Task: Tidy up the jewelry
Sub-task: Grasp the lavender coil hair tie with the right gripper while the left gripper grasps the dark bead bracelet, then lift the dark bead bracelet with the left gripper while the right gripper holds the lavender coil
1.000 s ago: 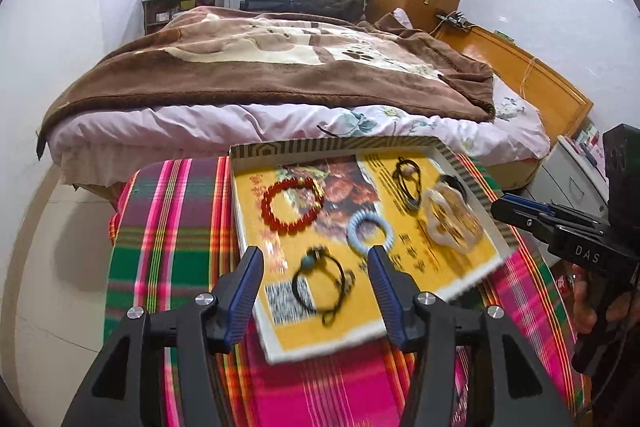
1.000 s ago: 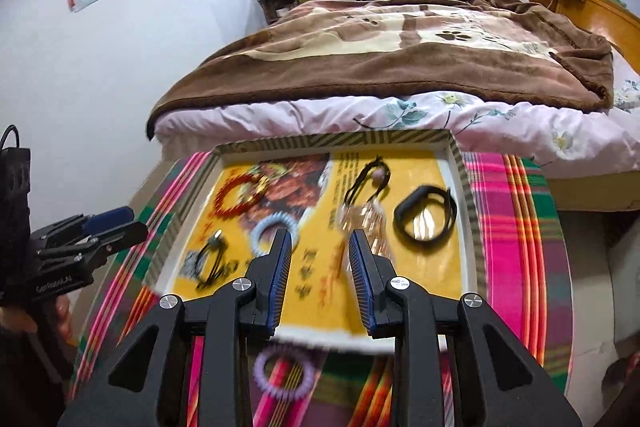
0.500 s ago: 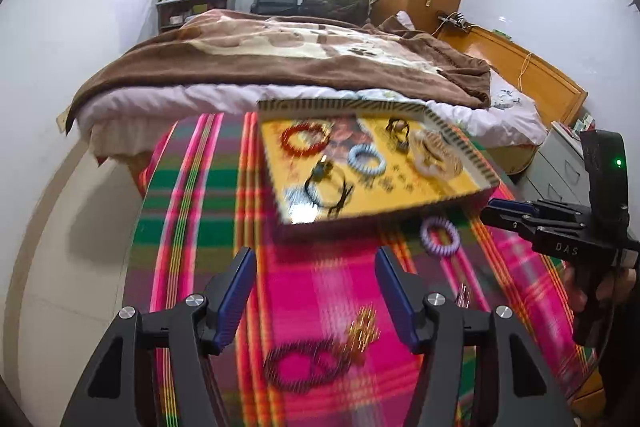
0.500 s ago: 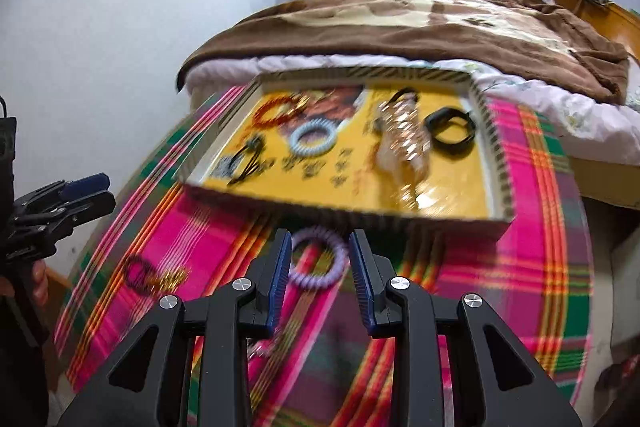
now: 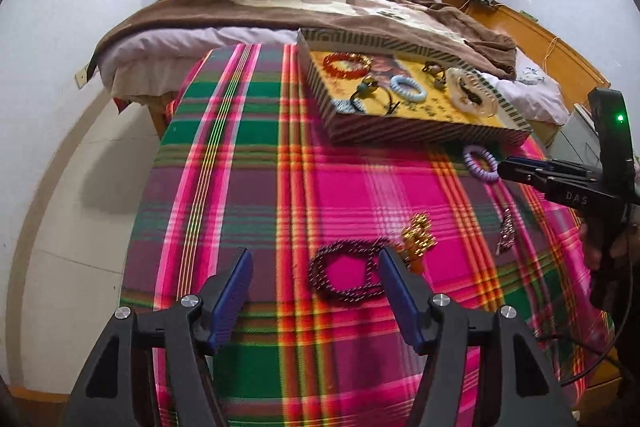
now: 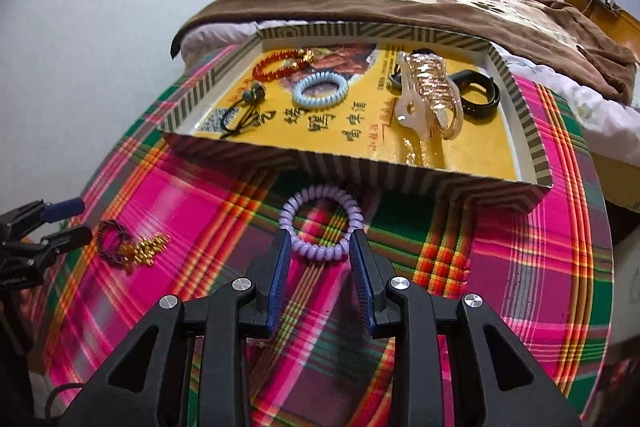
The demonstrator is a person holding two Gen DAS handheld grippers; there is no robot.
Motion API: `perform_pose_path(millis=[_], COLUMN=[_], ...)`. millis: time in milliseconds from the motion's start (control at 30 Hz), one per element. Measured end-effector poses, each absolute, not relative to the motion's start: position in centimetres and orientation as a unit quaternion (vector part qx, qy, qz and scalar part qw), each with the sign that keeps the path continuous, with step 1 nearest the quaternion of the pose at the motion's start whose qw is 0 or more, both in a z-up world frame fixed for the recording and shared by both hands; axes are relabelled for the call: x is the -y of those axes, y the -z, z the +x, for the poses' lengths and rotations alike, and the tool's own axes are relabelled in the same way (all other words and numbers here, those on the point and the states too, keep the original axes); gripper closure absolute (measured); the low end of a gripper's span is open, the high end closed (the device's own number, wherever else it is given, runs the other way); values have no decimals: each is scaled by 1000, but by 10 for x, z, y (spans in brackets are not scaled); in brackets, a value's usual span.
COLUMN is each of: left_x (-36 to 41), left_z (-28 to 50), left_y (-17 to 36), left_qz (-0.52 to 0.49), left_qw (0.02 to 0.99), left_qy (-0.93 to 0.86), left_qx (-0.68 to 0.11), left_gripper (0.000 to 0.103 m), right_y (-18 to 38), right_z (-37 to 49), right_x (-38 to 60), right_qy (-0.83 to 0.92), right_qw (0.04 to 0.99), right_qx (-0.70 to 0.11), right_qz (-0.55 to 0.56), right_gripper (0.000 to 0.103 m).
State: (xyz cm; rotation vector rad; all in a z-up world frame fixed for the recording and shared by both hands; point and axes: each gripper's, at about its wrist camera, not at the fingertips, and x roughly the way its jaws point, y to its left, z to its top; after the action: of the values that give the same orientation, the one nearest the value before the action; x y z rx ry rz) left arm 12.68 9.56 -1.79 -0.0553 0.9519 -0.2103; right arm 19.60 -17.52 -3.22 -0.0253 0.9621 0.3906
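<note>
Jewelry sorting partly done.
Five pieces are seen in the tray [image 6: 524,131]; purple coil bracelet [image 6: 320,223] and dark bead bracelet [image 5: 348,275] are left on the tabletop, lower frame; both grippers' fingers are held apart, empty.

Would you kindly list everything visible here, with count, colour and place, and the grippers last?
Tray: one, striped rim, yellow floor, far side of the cloth.
Red bracelet: one, in tray, far left.
Blue coil: one, pale blue, mid tray.
Black cords: two, one at tray's near left, one behind the clip.
Clip: one, clear gold, in tray.
Black band: one, tray's far right.
Purple coil: one, lilac, on cloth before the tray.
Dark beads: one string, maroon with gold charm, on cloth.
Cloth: one, pink-green plaid.
Bed: one, brown blanket, behind.
Left gripper: open, by the dark beads.
Right gripper: open, fingers flanking the purple coil.
</note>
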Motion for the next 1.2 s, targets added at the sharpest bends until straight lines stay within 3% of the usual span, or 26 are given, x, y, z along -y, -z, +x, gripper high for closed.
perform_pose_path(millis=[433, 500, 567, 767, 967, 1000, 1033, 1200], left_x=[-79, -76, -72, -64, -68, -69, -70, -75], left_z=[138, 136, 136, 135, 135, 135, 135, 131], left_y=[35, 35, 34, 32, 31, 31, 29, 15], left_qz=[42, 43, 46, 48, 29, 26, 20, 2], left_qw=[877, 879, 879, 880, 882, 882, 883, 892], left_qy=[67, 71, 80, 93, 91, 91, 92, 98], left_qx=[-474, -470, -467, -463, -462, -462, -459, -442], left_gripper=[39, 45, 60, 93, 99, 99, 99, 99], right_y=[40, 42, 44, 44, 44, 43, 43, 43], right_z=[215, 218, 221, 222, 220, 219, 218, 213], right_x=[175, 176, 180, 172, 169, 169, 169, 172], right_qy=[-167, -156, -152, -153, -148, -148, -152, -158], right_qw=[869, 870, 873, 872, 874, 874, 873, 872], right_qx=[-465, -466, -463, -463, -460, -459, -459, -462], right_qz=[-27, -30, -27, -52, -62, -61, -59, -49], right_gripper=[72, 72, 72, 68, 68, 76, 90, 93])
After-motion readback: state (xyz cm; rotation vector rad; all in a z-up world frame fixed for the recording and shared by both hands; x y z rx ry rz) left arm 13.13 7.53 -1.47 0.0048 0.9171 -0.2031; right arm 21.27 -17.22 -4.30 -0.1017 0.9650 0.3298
